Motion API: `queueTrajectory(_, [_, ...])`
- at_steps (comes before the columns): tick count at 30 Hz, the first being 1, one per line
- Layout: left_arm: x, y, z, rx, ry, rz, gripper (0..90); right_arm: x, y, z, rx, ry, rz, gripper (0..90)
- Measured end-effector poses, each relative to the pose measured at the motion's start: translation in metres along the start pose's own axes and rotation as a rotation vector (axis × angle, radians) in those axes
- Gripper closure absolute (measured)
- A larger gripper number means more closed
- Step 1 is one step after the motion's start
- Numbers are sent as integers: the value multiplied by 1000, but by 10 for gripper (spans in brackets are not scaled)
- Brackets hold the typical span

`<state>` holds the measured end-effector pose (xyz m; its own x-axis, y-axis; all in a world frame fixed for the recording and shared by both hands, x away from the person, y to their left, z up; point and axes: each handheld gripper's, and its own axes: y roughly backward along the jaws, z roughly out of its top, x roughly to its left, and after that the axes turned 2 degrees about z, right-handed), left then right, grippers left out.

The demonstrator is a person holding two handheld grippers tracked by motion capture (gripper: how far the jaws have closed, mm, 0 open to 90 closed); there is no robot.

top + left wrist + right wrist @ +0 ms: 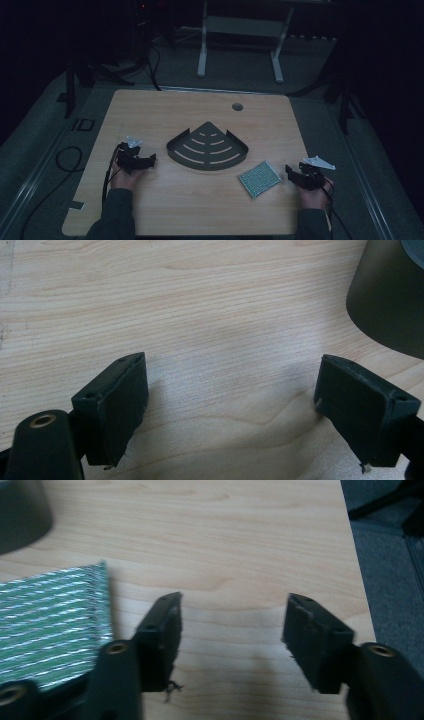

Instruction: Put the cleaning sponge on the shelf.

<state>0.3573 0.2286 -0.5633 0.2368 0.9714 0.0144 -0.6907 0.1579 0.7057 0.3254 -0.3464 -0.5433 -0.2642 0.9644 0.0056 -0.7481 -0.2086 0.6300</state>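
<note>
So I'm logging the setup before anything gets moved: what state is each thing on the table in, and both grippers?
Corner shelf: lying flat mid-table, slotted side up, untouched.
Scouring pad: flat on the table, right of the shelf, apart from it.
Left gripper: jaws open, nothing between them, bare wood below.
Right gripper: jaws open, empty, just beside the pad.
Table: wooden top, with a round cable hole at the far edge.
</note>
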Motion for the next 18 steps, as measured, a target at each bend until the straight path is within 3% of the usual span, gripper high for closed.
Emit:
queueTrajectory(11, [0,0,0,0,0,0,145,25,26,6,-68,84,73,843])
queueTrajectory(15, [0,0,0,1,-1,0,145,31,30,7,-75,99,85,887])
queueTrajectory(18, [0,0,0,0,0,0,146,43,34,7,-61,139,108,896])
